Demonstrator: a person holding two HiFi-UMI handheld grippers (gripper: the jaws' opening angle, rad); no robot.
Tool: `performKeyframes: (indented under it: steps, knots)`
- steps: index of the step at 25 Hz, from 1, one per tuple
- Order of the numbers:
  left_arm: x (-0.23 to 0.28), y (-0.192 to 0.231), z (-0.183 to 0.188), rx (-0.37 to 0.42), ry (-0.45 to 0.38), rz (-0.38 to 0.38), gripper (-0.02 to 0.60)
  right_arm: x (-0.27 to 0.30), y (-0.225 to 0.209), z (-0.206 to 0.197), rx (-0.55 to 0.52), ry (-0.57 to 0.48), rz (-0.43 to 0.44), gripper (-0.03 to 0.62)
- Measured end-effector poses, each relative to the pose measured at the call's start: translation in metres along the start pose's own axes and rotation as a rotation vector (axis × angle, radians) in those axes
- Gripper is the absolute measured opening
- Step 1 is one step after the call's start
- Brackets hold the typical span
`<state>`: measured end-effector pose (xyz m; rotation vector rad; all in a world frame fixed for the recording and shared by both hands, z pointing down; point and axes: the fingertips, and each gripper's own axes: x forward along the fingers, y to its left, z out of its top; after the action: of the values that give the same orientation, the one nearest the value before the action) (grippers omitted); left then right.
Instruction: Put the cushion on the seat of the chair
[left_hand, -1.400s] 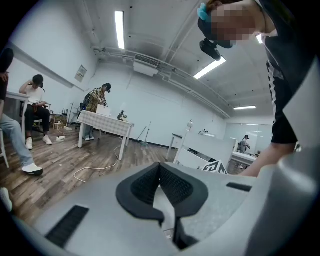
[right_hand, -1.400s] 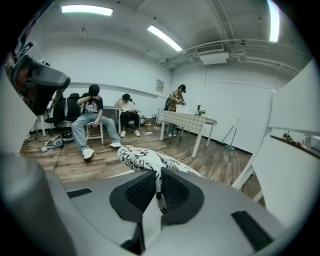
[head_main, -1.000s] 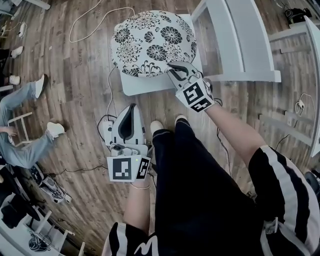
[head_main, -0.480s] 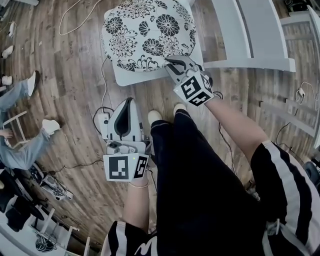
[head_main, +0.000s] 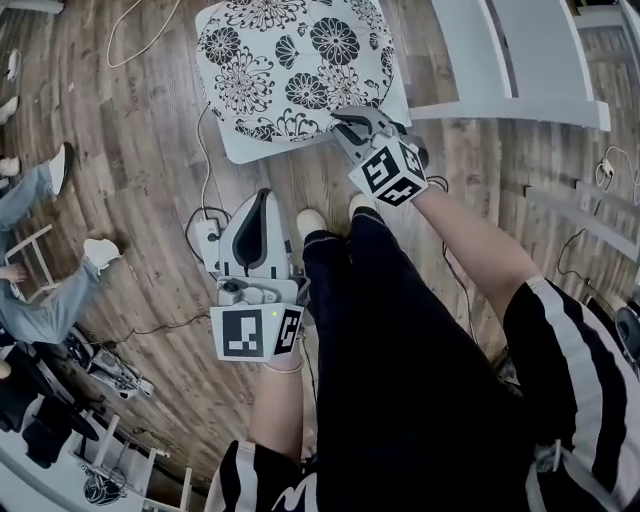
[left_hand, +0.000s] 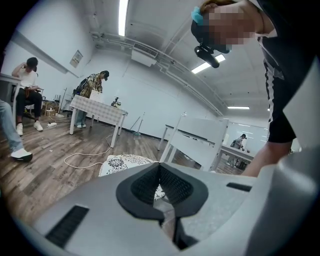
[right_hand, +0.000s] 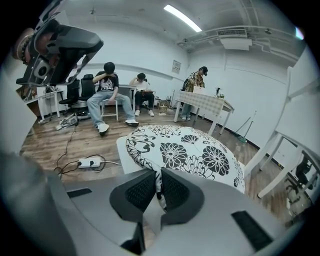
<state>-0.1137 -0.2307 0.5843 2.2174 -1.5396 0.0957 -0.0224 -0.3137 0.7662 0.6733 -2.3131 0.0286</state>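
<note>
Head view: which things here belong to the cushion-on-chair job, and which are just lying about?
Part of the job:
- black-and-white flowered cushion
- flat white chair seat beneath it
- right gripper, fingers shut on the cushion's edge

Just lying about:
- white power strip on the wood floor
- table with a checked cloth across the room

The cushion (head_main: 300, 65) is no longer a raised, rounded dome: it now lies flatter and squarer, spread across the chair seat (head_main: 250, 150). It covers the right side of the seat that was bare a second ago and leaves only a white strip along the near edge. The right gripper (head_main: 345, 122) has come down with the cushion's near edge clamped in its jaws. In the head view, chair and cushion now sit higher, the cushion's far edge cut off.
</note>
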Motion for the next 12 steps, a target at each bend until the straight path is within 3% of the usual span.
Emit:
performKeyframes:
  steps: [12]
  knots:
    - [0.019, 0.005, 0.004, -0.020, 0.029, -0.021, 0.003, 0.018, 0.007, -0.016, -0.017, 0.079, 0.047, 0.031]
